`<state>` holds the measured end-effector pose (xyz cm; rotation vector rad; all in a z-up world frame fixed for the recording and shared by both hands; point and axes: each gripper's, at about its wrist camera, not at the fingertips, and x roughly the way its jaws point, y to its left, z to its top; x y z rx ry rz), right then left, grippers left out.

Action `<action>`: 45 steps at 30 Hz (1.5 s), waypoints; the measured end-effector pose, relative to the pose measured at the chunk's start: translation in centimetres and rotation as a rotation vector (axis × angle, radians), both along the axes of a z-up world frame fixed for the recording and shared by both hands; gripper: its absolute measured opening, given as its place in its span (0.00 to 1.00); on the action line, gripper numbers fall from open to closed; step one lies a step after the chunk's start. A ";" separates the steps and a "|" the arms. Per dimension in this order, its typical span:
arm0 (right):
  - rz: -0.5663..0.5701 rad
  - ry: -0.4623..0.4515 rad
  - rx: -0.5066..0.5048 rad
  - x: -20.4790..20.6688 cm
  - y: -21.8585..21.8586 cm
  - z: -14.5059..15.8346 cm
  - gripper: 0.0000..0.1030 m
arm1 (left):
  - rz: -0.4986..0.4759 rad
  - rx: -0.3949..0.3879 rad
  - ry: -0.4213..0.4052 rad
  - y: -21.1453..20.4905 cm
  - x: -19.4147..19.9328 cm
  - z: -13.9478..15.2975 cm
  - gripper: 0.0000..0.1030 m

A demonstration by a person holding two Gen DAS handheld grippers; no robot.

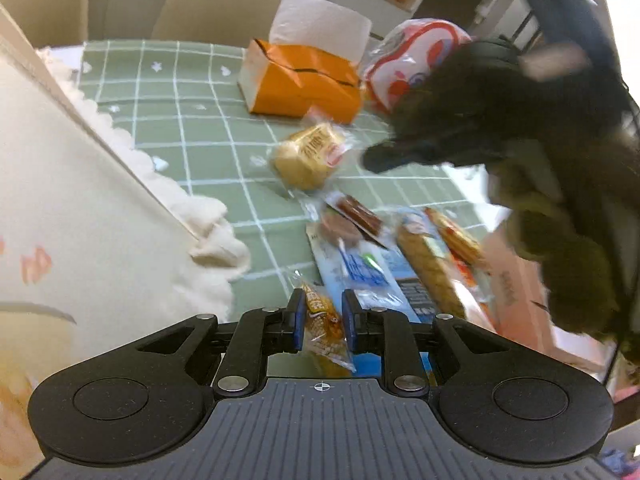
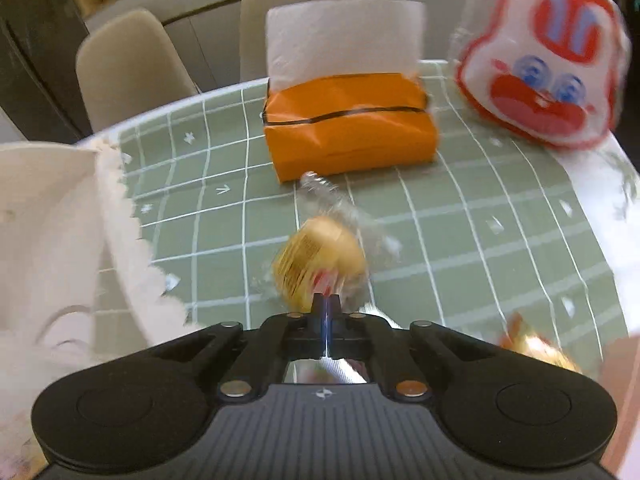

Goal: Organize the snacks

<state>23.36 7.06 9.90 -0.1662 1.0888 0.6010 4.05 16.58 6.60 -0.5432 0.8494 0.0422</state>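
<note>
Here we see a table under a green checked cloth (image 1: 168,92), with snacks strewn toward its near right corner. Our left gripper (image 1: 323,322) has its blue pads pressed on a small yellow snack packet (image 1: 322,320), which stands between the jaws and sticks out past them at both ends. Just beyond it, a long blue packet (image 1: 368,276) lies on the cloth with a biscuit stick pack (image 1: 428,268) beside it and a small dark red packet (image 1: 358,214) resting on its far end.

Our right gripper (image 2: 326,306) has its jaws shut tight on the clear wrapper edge of a round golden cake (image 2: 320,264), which sits near the middle of the tabletop. In the left view the same cake (image 1: 308,156) lies on the cloth under the dark, blurred shape of the right gripper.

Toward the far edge an orange tissue pack (image 2: 348,136) lies flat, and a white paper roll (image 2: 344,36) stands upright right behind it. A white and red bag with a cartoon face (image 2: 540,68) sits at the far right corner. Along the left edge stands a white box (image 1: 80,184) with fluffy trim. Two beige chairs (image 2: 128,64) wait behind the table.
</note>
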 end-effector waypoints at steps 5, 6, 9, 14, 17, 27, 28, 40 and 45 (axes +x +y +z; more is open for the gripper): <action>-0.047 0.004 0.005 -1.8 -4.5 0.9 0.02 | -0.025 -0.031 -0.024 -1.5 -1.8 0.4 0.23; -0.068 0.014 0.012 -1.8 -4.9 0.9 0.03 | -0.023 -0.026 -0.025 -1.8 -2.1 0.4 0.23; -0.145 0.096 0.071 -0.6 -5.2 0.7 0.26 | -0.002 0.015 -0.020 -2.0 -2.9 0.7 0.23; -0.307 0.017 0.051 0.8 -1.0 -0.6 0.80 | 0.029 0.054 -0.008 -0.8 -4.3 1.0 0.23; -0.280 -0.038 0.014 1.5 2.8 -2.2 0.83 | 0.047 0.060 0.001 0.2 -5.2 1.1 0.23; -0.218 -0.050 -0.018 3.1 6.4 -6.5 0.62 | 0.077 0.004 -0.030 1.8 -5.8 0.6 0.23; -0.198 -0.032 0.001 3.0 5.9 -5.7 0.58 | 0.075 -0.006 -0.030 1.8 -5.6 0.5 0.23; -0.122 -0.076 0.113 -7.3 -6.9 3.7 0.54 | -0.065 -0.051 -0.033 -3.2 -7.4 1.2 0.23; -0.188 -0.010 0.129 -10.8 -12.7 2.9 0.54 | -0.128 -0.047 -0.024 -5.5 -7.4 1.4 0.23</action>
